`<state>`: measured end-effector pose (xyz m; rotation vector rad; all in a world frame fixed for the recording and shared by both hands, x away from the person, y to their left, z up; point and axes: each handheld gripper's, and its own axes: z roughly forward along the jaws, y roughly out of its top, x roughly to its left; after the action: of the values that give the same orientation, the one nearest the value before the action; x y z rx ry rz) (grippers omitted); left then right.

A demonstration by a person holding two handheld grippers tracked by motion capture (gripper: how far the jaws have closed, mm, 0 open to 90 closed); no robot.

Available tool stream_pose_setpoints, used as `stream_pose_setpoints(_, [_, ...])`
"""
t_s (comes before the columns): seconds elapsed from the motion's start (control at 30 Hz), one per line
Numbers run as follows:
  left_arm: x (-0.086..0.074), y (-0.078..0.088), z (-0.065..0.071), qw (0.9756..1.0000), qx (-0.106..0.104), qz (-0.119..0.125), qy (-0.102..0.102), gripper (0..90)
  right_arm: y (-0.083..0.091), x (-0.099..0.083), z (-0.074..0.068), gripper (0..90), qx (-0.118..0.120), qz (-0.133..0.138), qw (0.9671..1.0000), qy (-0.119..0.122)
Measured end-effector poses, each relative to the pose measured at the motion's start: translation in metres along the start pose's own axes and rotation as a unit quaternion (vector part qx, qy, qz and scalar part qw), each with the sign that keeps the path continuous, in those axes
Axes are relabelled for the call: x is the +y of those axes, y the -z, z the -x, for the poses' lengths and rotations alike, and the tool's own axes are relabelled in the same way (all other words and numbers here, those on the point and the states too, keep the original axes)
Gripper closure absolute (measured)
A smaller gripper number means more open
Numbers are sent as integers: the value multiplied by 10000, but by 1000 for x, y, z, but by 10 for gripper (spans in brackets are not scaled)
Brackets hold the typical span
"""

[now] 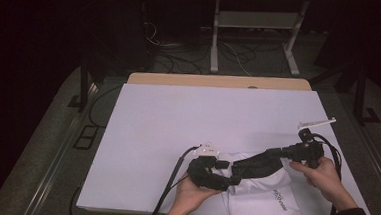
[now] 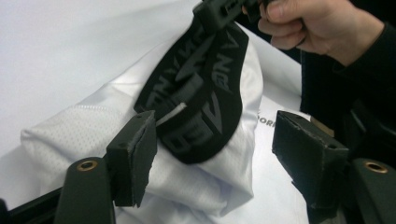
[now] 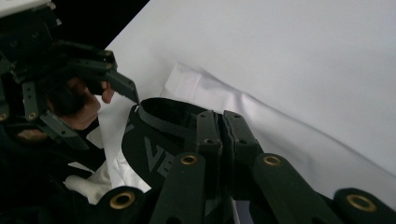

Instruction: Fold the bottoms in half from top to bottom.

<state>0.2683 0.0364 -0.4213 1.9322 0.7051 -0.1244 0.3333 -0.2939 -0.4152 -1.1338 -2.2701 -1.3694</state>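
Here, high view: a white mesh garment (image 1: 268,195) lies at the near edge of the table (image 1: 178,117), with a black elastic waistband (image 1: 255,164) stretched across it. The band's long axis runs from the left hand-held gripper (image 1: 224,177) up and right toward the right hand-held gripper (image 1: 276,154). Both hands sit close to it; the right one is on the band itself.

Left gripper view: jaws stand apart, pads pressing nothing. The lettered waistband hangs just ahead of them, its near loop beside the left-hand pad (image 2: 140,154), white fabric under and around it. The band runs away up the frame toward the other hand (image 2: 322,25).

Right gripper view: jaws pinched together on the waistband (image 3: 154,135), band looping out to their left, toward the left hand-held gripper (image 3: 126,88).

Judgement: the open left gripper would need only a short move forward along the band's axis to take its free loop.
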Motion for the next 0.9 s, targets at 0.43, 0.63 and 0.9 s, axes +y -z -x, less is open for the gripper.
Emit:
stream_pose_setpoints(0.43, [18, 3, -12, 9996, -232, 164, 70, 250, 6, -12, -7, 846, 150, -121, 9998, 56])
stream_pose_setpoints(0.63, [21, 11, -21, 9989, -342, 320, 69, 232, 6, -16, -11, 842, 235, -223, 9994, 104])
stream_pose_setpoints(0.9, [21, 24, -30, 9988, -361, 313, -93, 203, 6, -22, -18, 829, 337, -510, 9979, 189])
